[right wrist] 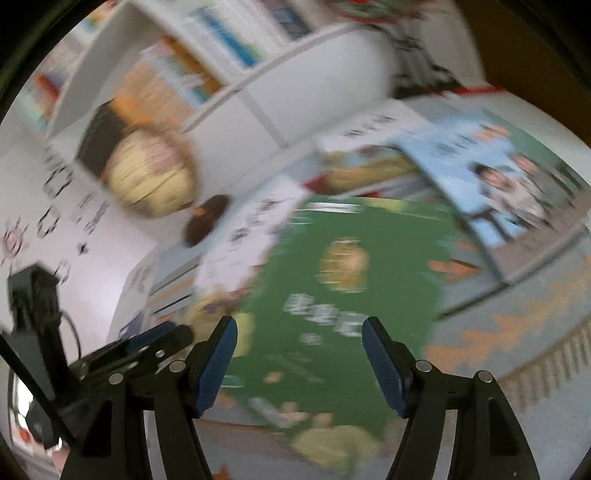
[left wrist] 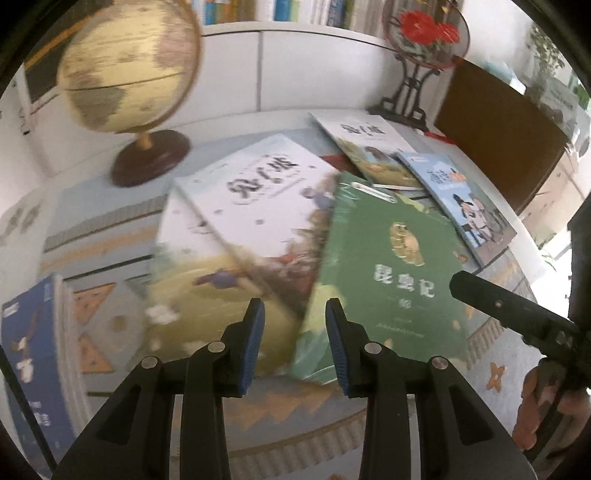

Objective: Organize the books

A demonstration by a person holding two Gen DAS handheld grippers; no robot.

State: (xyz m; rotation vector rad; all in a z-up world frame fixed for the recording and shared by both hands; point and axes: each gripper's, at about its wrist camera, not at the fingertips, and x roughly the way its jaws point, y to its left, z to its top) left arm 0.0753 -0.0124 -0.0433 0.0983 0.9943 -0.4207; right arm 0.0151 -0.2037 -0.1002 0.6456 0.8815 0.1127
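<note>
A: Item one, green book [right wrist: 343, 295]?
B: Flat on the table [right wrist: 517, 424], dead ahead at twelve o'clock of the right gripper [right wrist: 300, 363]; spine running six to twelve. Jaws wide, empty.
A: Left gripper [left wrist: 294, 345]?
B: Jaws narrow, empty, over the book's left edge.
A: Obstructions?
B: White book [left wrist: 258, 206] at ten, light-blue book [right wrist: 491, 177] at two, both touching it.

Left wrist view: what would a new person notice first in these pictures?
The green book lies in the middle of the patterned cloth, overlapping a large white book. Behind, at the left, stands a globe, and at the right a round fan with red flowers. The left gripper hovers empty over the books.
</note>
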